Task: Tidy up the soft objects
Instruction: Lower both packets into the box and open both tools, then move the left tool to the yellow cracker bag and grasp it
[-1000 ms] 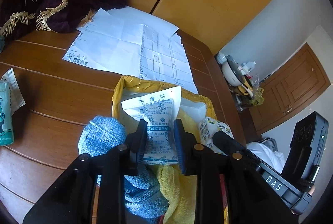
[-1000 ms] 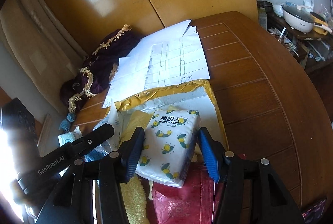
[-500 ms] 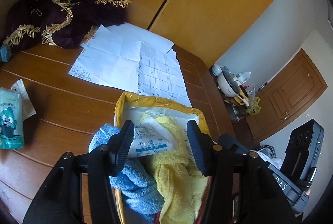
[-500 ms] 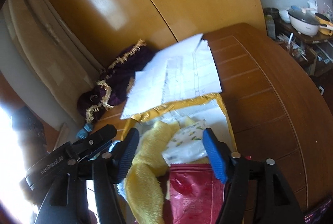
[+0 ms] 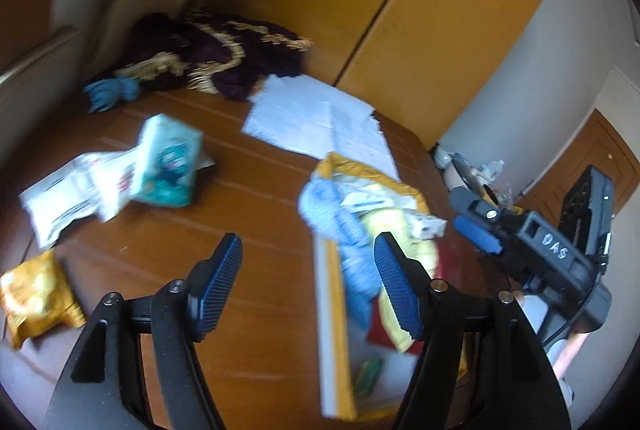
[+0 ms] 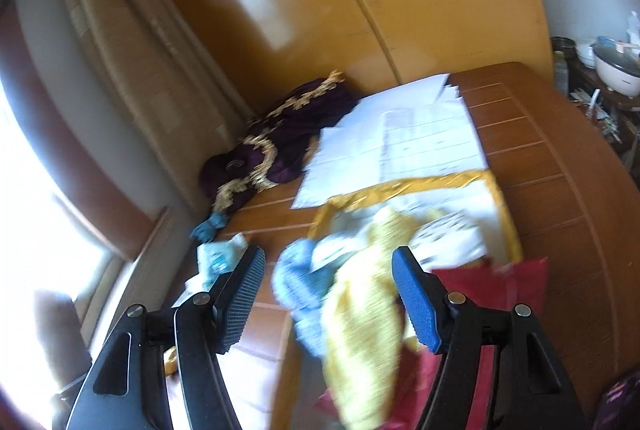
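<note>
1. Two grippers in play: the left gripper (image 5: 308, 282) spread wide and holding nothing, the right gripper (image 6: 328, 294) equally wide and empty.
2. One gold-rimmed box (image 5: 334, 330) sits on the tabletop (image 5: 248, 214), just ahead and right of the left gripper.
3. Inside it: one blue towel (image 5: 340, 226), one yellow towel (image 6: 360, 314), one red pouch (image 6: 504, 286), with white packets, blurred beyond counting.
4. Left of the left gripper, well apart: one teal tissue pack (image 5: 168, 166), one gold snack bag (image 5: 36, 294).
5. Far ahead: one purple fringed cloth (image 6: 280, 142), a spread of white papers (image 6: 400, 142).
6. Both grippers hover above the tabletop, angled down, the right one over the towels.
</note>
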`<state>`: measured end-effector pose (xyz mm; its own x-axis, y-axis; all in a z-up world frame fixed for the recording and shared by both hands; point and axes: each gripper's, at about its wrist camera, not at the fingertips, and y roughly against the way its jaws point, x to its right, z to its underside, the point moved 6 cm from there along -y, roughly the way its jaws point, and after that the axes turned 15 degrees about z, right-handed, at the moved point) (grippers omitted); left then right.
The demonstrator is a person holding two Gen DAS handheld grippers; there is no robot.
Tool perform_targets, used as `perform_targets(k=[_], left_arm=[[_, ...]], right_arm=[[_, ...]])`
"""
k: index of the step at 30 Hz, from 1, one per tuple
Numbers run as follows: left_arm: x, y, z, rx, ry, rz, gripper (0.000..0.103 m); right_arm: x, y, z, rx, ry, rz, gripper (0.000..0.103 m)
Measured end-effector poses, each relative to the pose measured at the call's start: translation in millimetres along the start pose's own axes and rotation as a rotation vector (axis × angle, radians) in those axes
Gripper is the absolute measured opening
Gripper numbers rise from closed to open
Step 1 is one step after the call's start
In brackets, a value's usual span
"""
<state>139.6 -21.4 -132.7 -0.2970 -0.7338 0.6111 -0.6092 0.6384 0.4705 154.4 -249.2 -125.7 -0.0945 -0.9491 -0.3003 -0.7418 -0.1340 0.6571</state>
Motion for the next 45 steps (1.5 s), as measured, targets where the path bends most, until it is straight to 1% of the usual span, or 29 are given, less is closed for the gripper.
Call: perform_targets(k=[4,7,10,12,17,20,24,26,27,28,32,34,38,41,43,45], left_arm=[[-28.2,33.1,10.3,0.046,0.029,-0.085,0.068],[-44.7,54.1,16.1,0.074,0.041,-0.134,0.068],[-59.0,68.5,17.4,0.093,0.047,-0.176,0.068],[-69.3,75.7,16.7,0.101,0.047,-0.203,0.068],[-96.4,92.8,20.3,0.114,0.091,-0.246,0.068],[-107.4,97.0,23.5,0.111,0.098,-0.280,0.068],[-118.4,102.6,21.0,0.103,0.023,-0.346,0.068],[-128.9,97.7,16.2,0.076,-0.003,-0.374,0.068],[-134.7,94.0,14.8,0.059,-0.002,-0.367,0.068],[-140.0,90.0,14.6,0.041,0.007,-0.343,0.068],[-165.5,72.0,19.0,-0.043,0.099,-0.234,0.068],[-171.0,69.6,23.3,-0.075,0.117,-0.241,0.068],[-163.1,80.4,33.6,-0.081,0.113,-0.213,0.068],[-159.3,82.7,38.5,-0.081,0.101,-0.232,0.068],[-157.7,79.8,40.8,-0.084,0.094,-0.275,0.068],[-157.6,74.3,40.8,-0.098,0.060,-0.327,0.068]], right_arm=[[-39.9,1.2,19.6,-0.035,0.041,-0.074,0.068],[-69.0,-1.2,32.1,-0.061,0.076,-0.115,0.068],[-100.1,-5.1,44.8,-0.079,0.139,-0.138,0.068],[-113.8,-9.4,52.7,-0.092,0.168,-0.147,0.068],[-133.6,-24.8,69.1,-0.141,0.196,-0.149,0.068],[-141.5,-29.9,74.4,-0.156,0.209,-0.148,0.068],[-150.0,-35.5,80.6,-0.170,0.233,-0.146,0.068],[-153.8,-37.5,83.7,-0.176,0.240,-0.147,0.068],[-155.3,-38.1,84.7,-0.179,0.242,-0.148,0.068],[-157.1,-38.3,86.1,-0.181,0.246,-0.150,0.068],[-160.0,-38.3,89.0,-0.179,0.260,-0.148,0.068],[-160.0,-39.1,89.5,-0.182,0.260,-0.147,0.068],[-159.2,-43.2,90.6,-0.191,0.255,-0.145,0.068],[-159.7,-46.7,92.9,-0.201,0.254,-0.146,0.068],[-161.1,-47.3,95.3,-0.204,0.259,-0.146,0.068],[-162.1,-46.6,96.5,-0.204,0.265,-0.147,0.068]])
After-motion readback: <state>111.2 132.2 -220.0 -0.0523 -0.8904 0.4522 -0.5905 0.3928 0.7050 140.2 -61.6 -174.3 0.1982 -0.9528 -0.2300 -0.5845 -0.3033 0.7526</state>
